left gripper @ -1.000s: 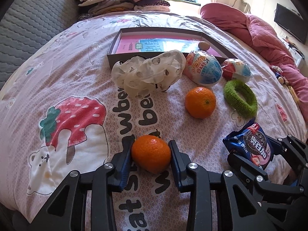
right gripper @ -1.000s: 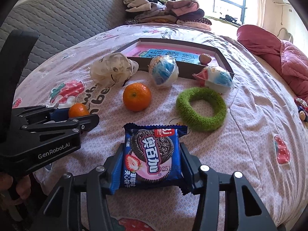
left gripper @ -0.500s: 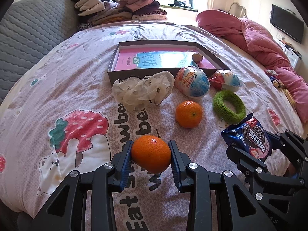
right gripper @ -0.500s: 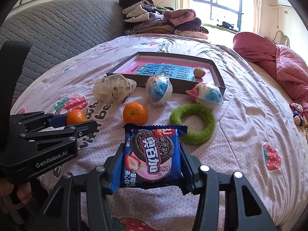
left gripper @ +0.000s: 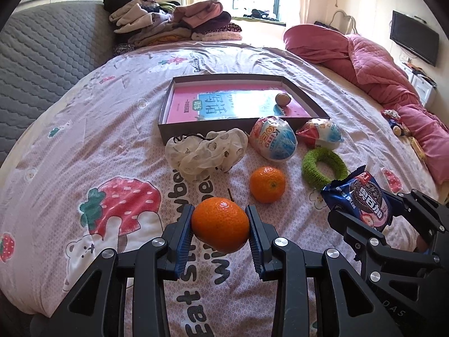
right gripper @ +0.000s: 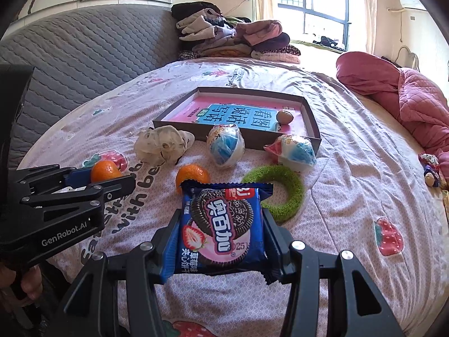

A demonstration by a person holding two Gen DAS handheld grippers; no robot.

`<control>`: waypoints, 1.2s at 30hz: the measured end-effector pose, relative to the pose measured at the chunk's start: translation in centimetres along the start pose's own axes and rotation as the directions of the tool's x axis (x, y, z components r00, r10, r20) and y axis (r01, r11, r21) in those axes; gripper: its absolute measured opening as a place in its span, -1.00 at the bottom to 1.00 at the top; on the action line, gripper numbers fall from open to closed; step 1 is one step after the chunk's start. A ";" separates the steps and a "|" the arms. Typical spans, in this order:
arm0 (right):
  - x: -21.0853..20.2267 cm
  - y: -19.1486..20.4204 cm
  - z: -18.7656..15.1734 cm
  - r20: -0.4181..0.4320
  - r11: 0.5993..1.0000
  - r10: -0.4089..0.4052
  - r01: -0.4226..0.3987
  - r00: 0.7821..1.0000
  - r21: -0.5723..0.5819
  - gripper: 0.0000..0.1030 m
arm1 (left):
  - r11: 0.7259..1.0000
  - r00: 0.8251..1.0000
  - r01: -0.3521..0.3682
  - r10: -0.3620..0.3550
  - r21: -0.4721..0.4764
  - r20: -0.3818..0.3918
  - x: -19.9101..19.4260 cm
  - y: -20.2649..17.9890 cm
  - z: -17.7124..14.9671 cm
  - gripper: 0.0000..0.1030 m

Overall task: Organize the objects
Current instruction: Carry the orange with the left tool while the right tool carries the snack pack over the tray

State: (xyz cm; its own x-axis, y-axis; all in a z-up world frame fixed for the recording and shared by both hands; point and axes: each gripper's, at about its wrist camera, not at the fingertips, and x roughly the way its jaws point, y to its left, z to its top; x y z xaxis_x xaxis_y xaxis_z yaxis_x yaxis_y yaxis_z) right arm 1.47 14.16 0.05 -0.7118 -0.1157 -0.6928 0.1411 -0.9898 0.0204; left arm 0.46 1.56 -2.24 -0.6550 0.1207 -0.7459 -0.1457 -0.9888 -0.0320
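Observation:
My left gripper (left gripper: pixel 220 226) is shut on a tangerine (left gripper: pixel 220 224), held above the bedsheet; the same tangerine (right gripper: pixel 105 170) shows in the right wrist view. My right gripper (right gripper: pixel 221 230) is shut on a blue biscuit packet (right gripper: pixel 221 224), also lifted off the bed; the packet (left gripper: pixel 357 199) appears at the right of the left wrist view. A second tangerine (left gripper: pixel 267 184), a green ring (left gripper: pixel 324 165), two wrapped egg toys (left gripper: pixel 273 139) (left gripper: pixel 320 133) and a crumpled white bag (left gripper: pixel 204 151) lie on the bed before a shallow box (left gripper: pixel 165 106) holding a pink book and a walnut (left gripper: pixel 282 98).
Folded clothes (left gripper: pixel 174 25) are stacked at the head of the bed beside a grey quilted headboard (left gripper: pixel 42 56). A pink quilt (left gripper: pixel 378 67) lies bunched along the right side. Small toys (right gripper: pixel 430 168) rest near the right edge. A hand (right gripper: pixel 25 283) grips the left tool.
Both grippers have risen with the tangerine and the biscuit packet still in them; the bed and the objects on it now look farther away and more of the room shows.

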 end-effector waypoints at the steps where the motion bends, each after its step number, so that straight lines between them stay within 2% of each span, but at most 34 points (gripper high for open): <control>1: -0.1 -0.1 0.2 0.002 1.000 0.000 0.000 1.000 -0.002 0.01 | 1.000 1.000 0.001 -0.001 0.000 0.001 0.0 -0.1 0.1 -0.28; 11: 0.0 -0.5 2.6 0.040 1.000 -0.015 0.015 0.999 -0.014 0.01 | 1.000 1.000 0.008 -0.008 0.013 0.023 0.1 -0.5 2.2 -0.27; 36: 3.0 -2.6 6.4 0.033 0.999 -0.037 0.036 0.999 0.022 0.01 | 1.000 1.000 0.021 -0.021 0.008 0.009 3.8 -0.5 6.6 -0.27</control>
State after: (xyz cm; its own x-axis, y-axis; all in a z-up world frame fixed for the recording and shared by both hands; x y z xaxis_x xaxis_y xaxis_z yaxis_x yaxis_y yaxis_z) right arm -5.42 15.90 2.52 -0.7387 -0.0815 -0.6691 0.0995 -0.9950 0.0113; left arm -6.86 3.13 -0.62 -0.6585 0.1418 -0.7391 -0.1650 -0.9854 -0.0421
